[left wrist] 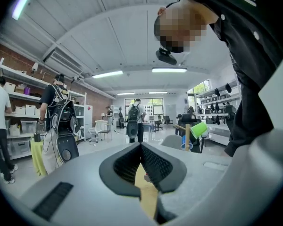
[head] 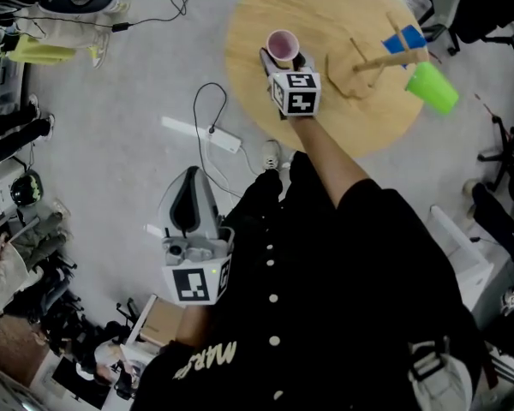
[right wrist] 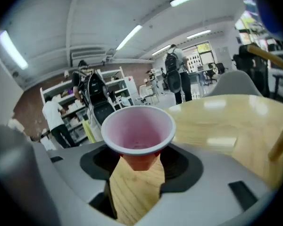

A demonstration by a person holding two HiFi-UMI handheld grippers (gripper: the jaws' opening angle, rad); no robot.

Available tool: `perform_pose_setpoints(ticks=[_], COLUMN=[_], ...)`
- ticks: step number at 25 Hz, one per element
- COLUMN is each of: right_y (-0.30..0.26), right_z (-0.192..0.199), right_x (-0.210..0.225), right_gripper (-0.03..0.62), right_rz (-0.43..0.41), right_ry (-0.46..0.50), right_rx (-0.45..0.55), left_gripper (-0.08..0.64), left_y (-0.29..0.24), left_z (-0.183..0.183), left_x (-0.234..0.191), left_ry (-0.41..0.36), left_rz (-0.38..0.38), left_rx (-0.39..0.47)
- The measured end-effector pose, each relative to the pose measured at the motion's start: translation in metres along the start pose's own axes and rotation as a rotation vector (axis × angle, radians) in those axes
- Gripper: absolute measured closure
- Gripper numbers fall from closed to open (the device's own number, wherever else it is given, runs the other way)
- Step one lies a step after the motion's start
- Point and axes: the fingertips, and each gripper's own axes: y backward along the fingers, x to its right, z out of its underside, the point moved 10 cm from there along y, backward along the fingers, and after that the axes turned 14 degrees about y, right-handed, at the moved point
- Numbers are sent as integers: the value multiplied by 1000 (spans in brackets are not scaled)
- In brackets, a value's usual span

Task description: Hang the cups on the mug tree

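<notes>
Now the right gripper (head: 281,59), its claw spread, straddles a small red plastic cup (right wrist: 137,132) with pink inside, upright between the jaws on a round wooden table (head: 248,15); best squeezed gently, low and centred.

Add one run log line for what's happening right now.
right gripper: open around pink cup on table | left gripper: shut, empty | mug tree: blue cup, green cup hung
</notes>
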Motion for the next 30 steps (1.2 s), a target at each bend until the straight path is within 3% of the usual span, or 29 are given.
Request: perform_pose_setpoints(ticks=[6,13,17,21,26,30], right_y=[28,56,63,75,83,88], right_z=[-7,-7,-14,-4,5,12], right_x=[29,57,73,86,101,108], right_gripper=[327,328,333,339,339,336], right_rz=[14,-14,-53,50,65,34], right_ry=[-430,-737,-848,-1074,-1073,-1111], right_rx=[211,423,511,554,671,851], left_gripper=[565,566,566,566,565,565], left_y=[-12,-22,-28,-31,-32,-32], left_z=[-10,-15,-16,-17,-17,-16], left_x=[16,33,44,50,57,57], left_ry=[-53,-66,-58,-77,-81,-86], left_rz=[77,141,160,182,193,197], left_rx=[13,11,5,-3,-12,-21])
